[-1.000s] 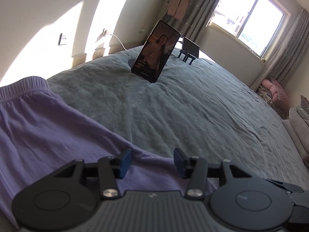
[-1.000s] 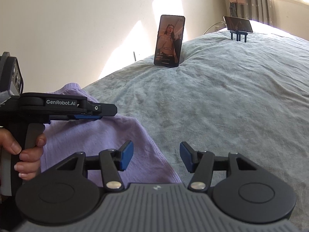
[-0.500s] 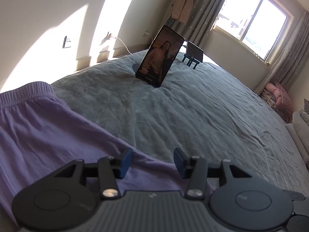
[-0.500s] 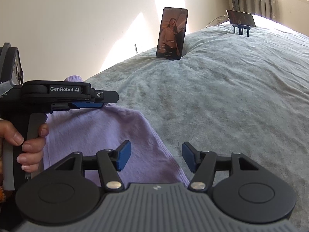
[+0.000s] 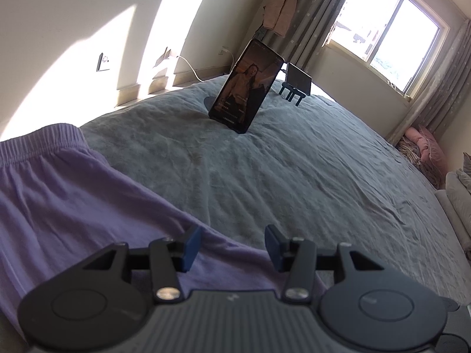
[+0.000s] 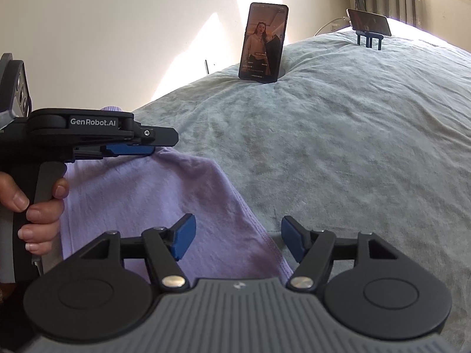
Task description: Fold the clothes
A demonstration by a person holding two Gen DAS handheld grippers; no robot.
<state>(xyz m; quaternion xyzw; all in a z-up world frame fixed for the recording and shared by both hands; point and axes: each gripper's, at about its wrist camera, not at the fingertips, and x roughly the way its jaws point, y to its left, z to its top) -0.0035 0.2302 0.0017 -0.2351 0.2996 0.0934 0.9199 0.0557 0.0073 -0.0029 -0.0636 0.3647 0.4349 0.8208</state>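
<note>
Lilac shorts (image 5: 73,200) with a ribbed elastic waistband (image 5: 38,138) lie flat on the grey-green bedspread (image 5: 294,170). My left gripper (image 5: 232,245) hovers open over the garment's lower edge, nothing between its blue pads. In the right wrist view the same lilac shorts (image 6: 153,194) show a stitched hem (image 6: 259,232) running under my right gripper (image 6: 237,239), which is open and empty just above it. The left gripper (image 6: 129,148) appears there from the side, over the cloth, held by a hand (image 6: 32,206).
A phone (image 5: 245,97) stands upright on a stand in the middle of the bed, showing a video. A second phone (image 5: 298,81) sits on a small stand behind it. Wall, window (image 5: 391,29) and curtains lie beyond; pillows (image 5: 426,153) are at the far right.
Both grippers have shifted slightly lower and closer to the shorts; the phone sits higher in both views. Both stay open and the cloth has not moved.
</note>
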